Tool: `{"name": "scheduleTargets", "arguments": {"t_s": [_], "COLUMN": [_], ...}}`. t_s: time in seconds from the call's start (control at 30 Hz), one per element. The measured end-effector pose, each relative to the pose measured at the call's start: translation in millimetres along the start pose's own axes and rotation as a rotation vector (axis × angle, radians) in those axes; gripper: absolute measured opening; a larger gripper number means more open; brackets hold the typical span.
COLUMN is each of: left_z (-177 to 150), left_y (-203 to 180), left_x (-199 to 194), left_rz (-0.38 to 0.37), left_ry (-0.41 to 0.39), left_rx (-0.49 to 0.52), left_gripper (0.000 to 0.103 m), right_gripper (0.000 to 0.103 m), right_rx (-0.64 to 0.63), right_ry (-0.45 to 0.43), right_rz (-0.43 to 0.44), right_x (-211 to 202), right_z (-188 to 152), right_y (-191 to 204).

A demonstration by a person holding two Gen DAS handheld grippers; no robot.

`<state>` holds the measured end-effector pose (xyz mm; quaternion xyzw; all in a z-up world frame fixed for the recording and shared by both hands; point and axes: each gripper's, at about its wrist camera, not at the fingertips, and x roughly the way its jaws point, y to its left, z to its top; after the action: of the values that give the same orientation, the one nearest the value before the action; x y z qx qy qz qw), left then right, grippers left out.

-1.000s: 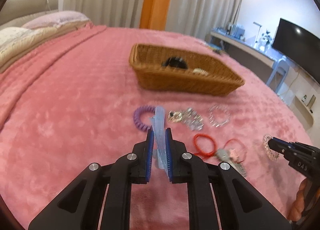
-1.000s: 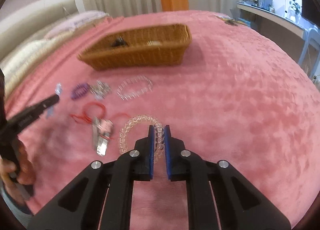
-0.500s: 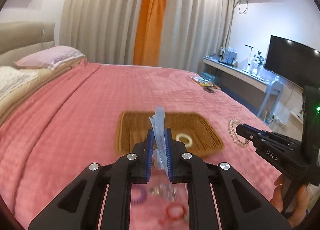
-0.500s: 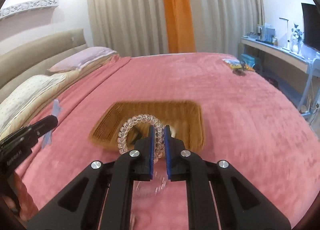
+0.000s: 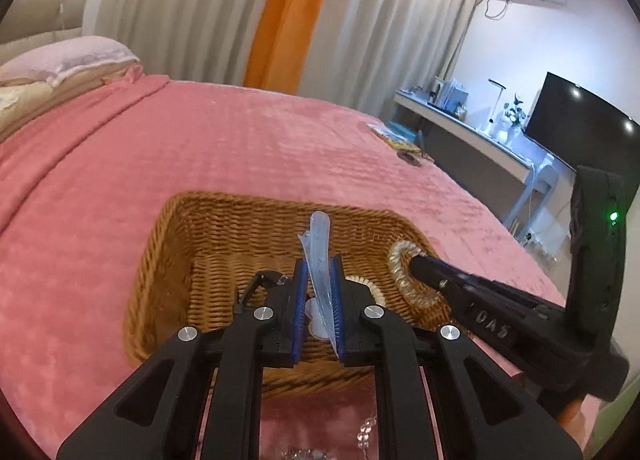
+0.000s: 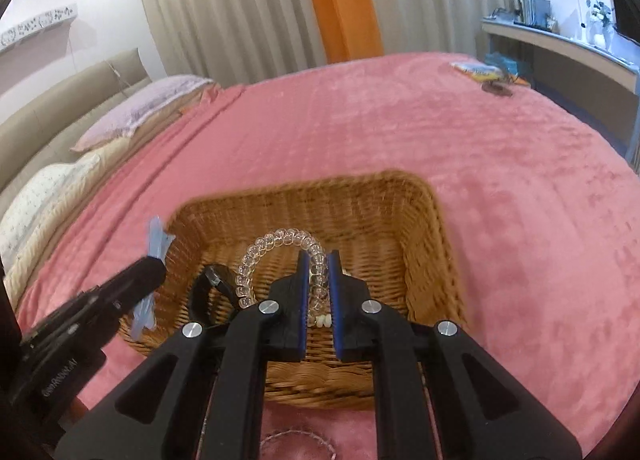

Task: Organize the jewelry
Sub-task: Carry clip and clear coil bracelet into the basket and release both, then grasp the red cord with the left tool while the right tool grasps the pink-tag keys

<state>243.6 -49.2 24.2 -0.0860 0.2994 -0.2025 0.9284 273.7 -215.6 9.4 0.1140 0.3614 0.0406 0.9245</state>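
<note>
Two grippers over woven wicker basket (image 6: 434,220): left (image 5: 319,292) clamped on translucent blue clip (image 5: 318,244), right (image 6: 319,288) on clear coiled bracelet (image 6: 276,244).

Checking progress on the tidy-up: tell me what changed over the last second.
Both grippers carried their loads from the jewelry spread on the bed to above the basket. The left gripper still clamps the blue hair clip, the right gripper the clear bracelet. Nothing released.

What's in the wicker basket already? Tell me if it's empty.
Not empty. The wicker basket holds a black ring-shaped item and a cream beaded piece; neither can be identified further.
</note>
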Motion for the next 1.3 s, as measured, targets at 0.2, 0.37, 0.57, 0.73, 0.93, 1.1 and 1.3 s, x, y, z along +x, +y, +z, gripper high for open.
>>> {"name": "scheduleTargets", "arguments": {"t_s": [0.2,0.37,0.57,0.73,0.93,1.1,1.3], "left_z": [-11.1,-12.4,-9.8,-11.3,-32.0,-57.1,-105.1], "left_y": [10.2,16.0,16.3,13.6,15.6,24.1,19.5], "left_x": [24.5,24.0,2.9,-44.6,-105.9,-133.4,-114.8], "left_rz": [0.023,0.022,0.022,0.009,0.005,0.015,-0.028], "left_ry": [0.062,0.076,0.037,-0.025,-0.065,-0.027,0.149], "left_rx": [0.01,0.005,0.001,0.009,0.016,0.003,0.005], "left_gripper": [0.011,0.016,0.035,0.039,0.042,0.042,0.042], "right_gripper": [0.008,0.019,0.048,0.048,0.048,0.048,0.033], "right_rx": [-0.025,-0.011,0.003,-0.009,-0.073,-0.136,-0.073], "right_ry": [0.054,0.076,0.017,-0.053,-0.088,-0.063,0.077], "right_rz": [-0.023,0.011,0.016,0.041,0.058,0.03,0.079], "right_x": [19.5,21.8,1.6,-50.3,-98.6,-106.4,-85.8], "right_z": [-9.4,-10.9,-10.1,-18.3,-47.8,-80.7,-116.8], "right_y": [-1.9,-2.4,-3.7,0.7,16.0,27.5,13.5]}}
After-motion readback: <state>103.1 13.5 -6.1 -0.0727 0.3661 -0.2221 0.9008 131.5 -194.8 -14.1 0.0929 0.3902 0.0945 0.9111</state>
